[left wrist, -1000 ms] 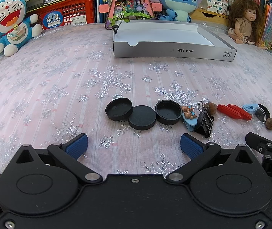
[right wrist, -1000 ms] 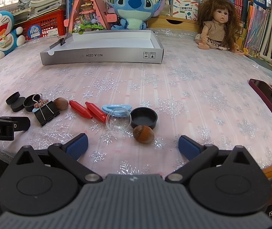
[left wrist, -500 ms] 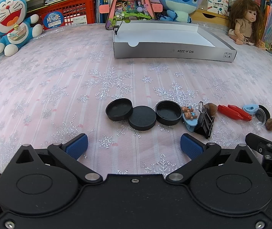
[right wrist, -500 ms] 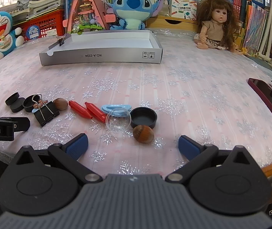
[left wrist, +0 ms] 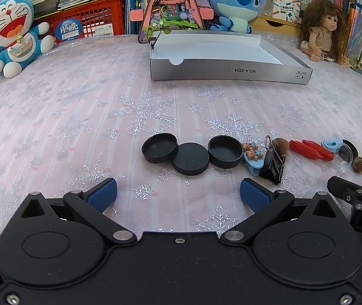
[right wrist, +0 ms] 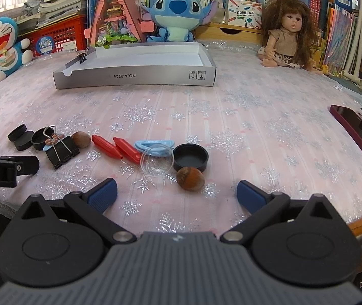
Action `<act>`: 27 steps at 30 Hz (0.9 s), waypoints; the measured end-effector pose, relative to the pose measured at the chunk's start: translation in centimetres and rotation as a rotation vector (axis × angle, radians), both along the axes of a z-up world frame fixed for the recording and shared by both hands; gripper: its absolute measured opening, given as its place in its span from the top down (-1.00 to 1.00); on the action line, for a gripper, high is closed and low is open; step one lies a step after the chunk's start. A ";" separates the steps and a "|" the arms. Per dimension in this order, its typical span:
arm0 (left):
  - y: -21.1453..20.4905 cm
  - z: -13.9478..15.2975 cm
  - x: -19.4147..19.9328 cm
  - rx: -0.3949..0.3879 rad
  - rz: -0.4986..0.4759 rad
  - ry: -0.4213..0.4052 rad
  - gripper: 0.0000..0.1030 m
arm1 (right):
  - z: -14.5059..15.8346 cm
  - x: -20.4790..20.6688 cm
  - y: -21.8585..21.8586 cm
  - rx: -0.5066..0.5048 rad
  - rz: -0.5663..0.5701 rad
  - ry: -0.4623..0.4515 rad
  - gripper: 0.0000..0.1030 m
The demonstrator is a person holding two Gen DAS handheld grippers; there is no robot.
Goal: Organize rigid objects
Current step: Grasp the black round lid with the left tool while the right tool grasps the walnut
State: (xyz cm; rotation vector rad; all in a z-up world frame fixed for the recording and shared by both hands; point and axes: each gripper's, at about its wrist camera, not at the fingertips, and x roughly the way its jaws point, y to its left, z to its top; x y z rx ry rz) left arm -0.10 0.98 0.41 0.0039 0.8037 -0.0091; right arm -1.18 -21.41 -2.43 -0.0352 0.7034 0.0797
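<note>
**Tools.** Your left gripper (left wrist: pixel 178 194) has its blue pads spread wide with nothing between them, low over the near cloth. Your right gripper (right wrist: pixel 177 193) is likewise spread apart and empty.

**Items awaiting sorting, one row across the near tablecloth (left wrist: pixel 79 106).**
- Three black caps (left wrist: pixel 190 155), touching one another, at 12 o'clock from your left gripper.
- Bear clip (left wrist: pixel 252 159) and black binder clip (left wrist: pixel 272 164), side by side, at 1 o'clock from your left gripper.
- Nut (right wrist: pixel 81 139), just beyond the binder clip.
- Two red pieces (right wrist: pixel 116 148), at 11 o'clock from your right gripper.
- Blue clip (right wrist: pixel 154 144), clear lid (right wrist: pixel 157 160), fourth black cap (right wrist: pixel 191 156) and hazelnut (right wrist: pixel 190 178), clustered at 12 o'clock from your right gripper.

**Destination.** Grey cardboard tray (left wrist: pixel 231 72), far at 12 o'clock, well apart from the row; a small binder clip (right wrist: pixel 83 56) sits on its left wall. Its floor looks bare.

**Step in hand.** By appearance, the opening: choosing a first pickup, nothing yet moved.

**Next move.** You would advance either gripper onto its nearest piece, likely the hazelnut or middle cap, straddle it squarely, close, then carry to the tray. The hazelnut may roll; the caps sit low and touching.
</note>
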 end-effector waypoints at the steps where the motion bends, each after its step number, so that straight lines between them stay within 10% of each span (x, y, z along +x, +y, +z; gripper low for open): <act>1: 0.1 0.0 0.0 -0.005 0.000 -0.004 -0.93 | 0.1 -0.1 -0.1 0.006 0.001 -0.005 -1.00; 11: -0.2 0.9 -0.8 -0.052 -0.073 -0.065 0.18 | 1.0 -1.1 -0.9 0.045 0.011 -0.066 -0.61; 27: 0.2 0.6 0.1 -0.041 -0.078 -0.084 0.46 | 1.1 -1.2 -1.4 0.053 0.008 -0.078 0.12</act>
